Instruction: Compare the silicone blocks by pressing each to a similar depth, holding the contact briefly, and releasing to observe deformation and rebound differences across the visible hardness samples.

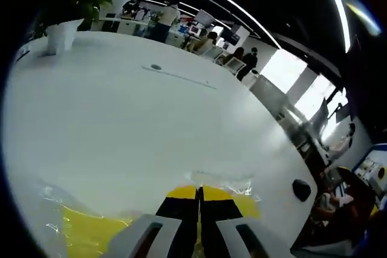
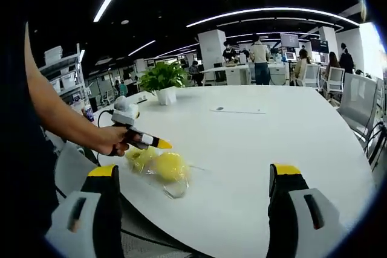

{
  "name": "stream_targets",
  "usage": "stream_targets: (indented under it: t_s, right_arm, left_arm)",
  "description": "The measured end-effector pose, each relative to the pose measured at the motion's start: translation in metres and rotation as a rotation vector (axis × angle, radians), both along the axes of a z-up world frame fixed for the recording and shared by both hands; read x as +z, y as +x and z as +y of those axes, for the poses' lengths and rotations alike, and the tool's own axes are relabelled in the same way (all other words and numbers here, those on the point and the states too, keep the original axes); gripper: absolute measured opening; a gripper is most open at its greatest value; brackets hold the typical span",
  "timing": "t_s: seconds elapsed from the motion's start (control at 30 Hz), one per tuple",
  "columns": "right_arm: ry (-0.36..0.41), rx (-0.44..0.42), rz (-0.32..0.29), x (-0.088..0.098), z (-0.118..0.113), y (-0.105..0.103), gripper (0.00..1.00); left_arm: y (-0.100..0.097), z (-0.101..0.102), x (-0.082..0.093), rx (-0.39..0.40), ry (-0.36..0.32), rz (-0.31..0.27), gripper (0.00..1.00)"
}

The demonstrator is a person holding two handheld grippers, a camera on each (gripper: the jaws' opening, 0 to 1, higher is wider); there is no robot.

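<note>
Yellow silicone blocks lie in clear plastic wrapping near the near-left edge of the white table. In the left gripper view a yellow block in crinkled plastic shows lower left. Another yellow block peeks out beside the jaws. My left gripper is shut, its yellow-tipped jaws pressed together with nothing between them. A person's hand holds the left gripper just above the blocks, pointing right; whether it touches them I cannot tell. My right gripper stands wide open, nearer than the blocks.
A potted green plant in a white pot stands at the table's far side. A small black object sits near the table's right edge. Grey chairs line the right side. People stand at desks far behind.
</note>
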State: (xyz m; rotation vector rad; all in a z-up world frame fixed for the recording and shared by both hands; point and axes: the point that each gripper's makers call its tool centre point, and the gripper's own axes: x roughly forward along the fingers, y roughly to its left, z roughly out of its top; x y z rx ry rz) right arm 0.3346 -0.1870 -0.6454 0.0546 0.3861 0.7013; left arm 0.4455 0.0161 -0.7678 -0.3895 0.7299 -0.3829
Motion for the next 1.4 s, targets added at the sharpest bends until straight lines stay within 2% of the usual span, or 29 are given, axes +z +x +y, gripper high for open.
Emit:
stream_targets:
  t_s: [0.2,0.3,0.67,0.9,1.0,1.03,1.07,1.13,1.17,1.2,1.27,1.37,1.4]
  right_arm:
    - [0.004,-0.014,0.01,0.0,-0.001,-0.001,0.97]
    - [0.004,-0.012,0.012,0.0,0.002,-0.002,0.97]
    - [0.011,-0.023,0.03,-0.007,0.004,0.007,0.97]
    - [0.004,-0.007,0.044,-0.013,0.01,0.014,0.97]
    - [0.011,-0.015,0.049,-0.015,0.012,0.017,0.97]
    - [0.014,-0.019,0.051,-0.016,0.013,0.018,0.97]
    - [0.016,-0.02,0.052,-0.017,0.014,0.019,0.97]
    - [0.019,-0.018,0.054,-0.018,0.017,0.02,0.97]
    - [0.016,-0.013,0.055,-0.018,0.019,0.021,0.97]
    - [0.011,-0.007,0.057,-0.019,0.021,0.022,0.97]
    - [0.008,0.001,0.054,-0.019,0.023,0.025,0.97]
    - [0.004,0.008,0.051,-0.02,0.026,0.03,0.97]
    - [0.003,0.01,0.051,-0.021,0.026,0.031,0.97]
  left_arm:
    - [0.001,-0.002,-0.009,-0.058,0.079,-0.022,0.0]
    - [0.003,-0.001,-0.016,-0.073,0.122,0.0,0.0]
    - [0.001,0.005,-0.023,-0.084,0.151,0.013,0.0]
    - [-0.001,0.006,-0.019,-0.084,0.124,0.001,0.0]
    - [-0.002,0.009,-0.02,-0.097,0.119,0.009,0.04]
    - [-0.003,0.011,-0.019,-0.104,0.134,0.001,0.08]
    - [-0.003,0.013,-0.017,-0.116,0.137,-0.013,0.17]
    - [-0.004,0.011,-0.011,-0.135,0.103,-0.04,0.33]
    - [-0.003,0.012,-0.006,-0.152,0.109,-0.075,0.44]
    - [0.001,0.013,0.006,-0.178,0.126,-0.16,0.51]
    - [0.003,0.018,0.024,-0.197,0.15,-0.257,0.71]
    - [0.001,0.024,0.046,-0.216,0.114,-0.317,0.88]
    - [0.0,0.03,0.058,-0.229,0.117,-0.354,0.92]
